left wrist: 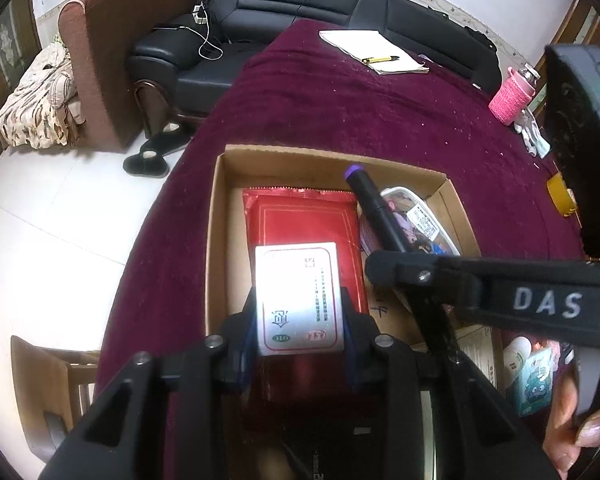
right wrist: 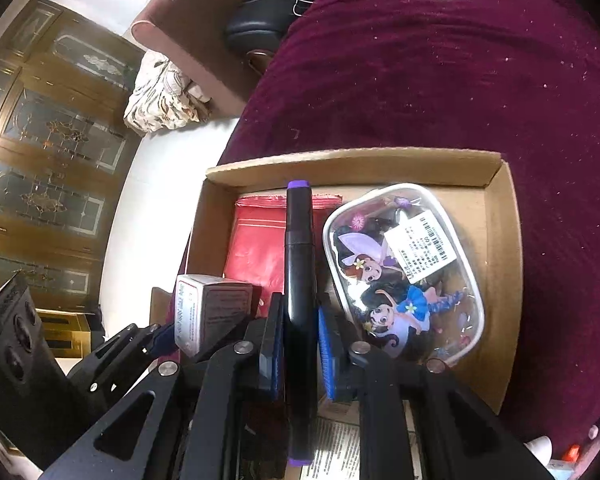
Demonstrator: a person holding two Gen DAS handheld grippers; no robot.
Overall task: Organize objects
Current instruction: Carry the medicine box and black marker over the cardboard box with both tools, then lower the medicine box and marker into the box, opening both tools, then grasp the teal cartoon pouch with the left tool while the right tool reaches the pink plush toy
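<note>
1. Dark red cloth [left wrist: 340, 112] covers the table on which an open cardboard box [left wrist: 220, 216] stands, and both grippers hang over that box
2. Left gripper [left wrist: 300, 344]: its jaws stand a little apart and are clamped on a small white carton [left wrist: 298, 292] with red-framed print, which is held above the red foil packet [left wrist: 300, 216] lying flat on the box floor
3. Right gripper [right wrist: 298, 344]: its blue pads [right wrist: 327, 356] sit close on either side of a black marker with a purple cap [right wrist: 299, 248], jaws nearly closed; the left pad looks pressed to the barrel, though whether the right pad fully touches it is hard to tell
4. That marker runs lengthwise along the gripper, its purple end pointing at the far wall of the box, between the foil packet and a clear pouch printed with cartoon girls [right wrist: 404, 276]
5. In the right half of the box the pouch lies flat, bearing a white price label
6. Outside the box on the cloth lie a notepad with a yellow pen [left wrist: 376, 54] at the far side and a pink knitted bottle sleeve [left wrist: 510, 98] at the right edge
7. Beyond the table are a black leather sofa [left wrist: 300, 0], a brown armchair [left wrist: 112, 40], black slippers [left wrist: 152, 156] on the pale floor, and a wooden cabinet with glass doors [right wrist: 48, 152]
8. A person's fingers [left wrist: 580, 432] show at the lower right of the left view
</note>
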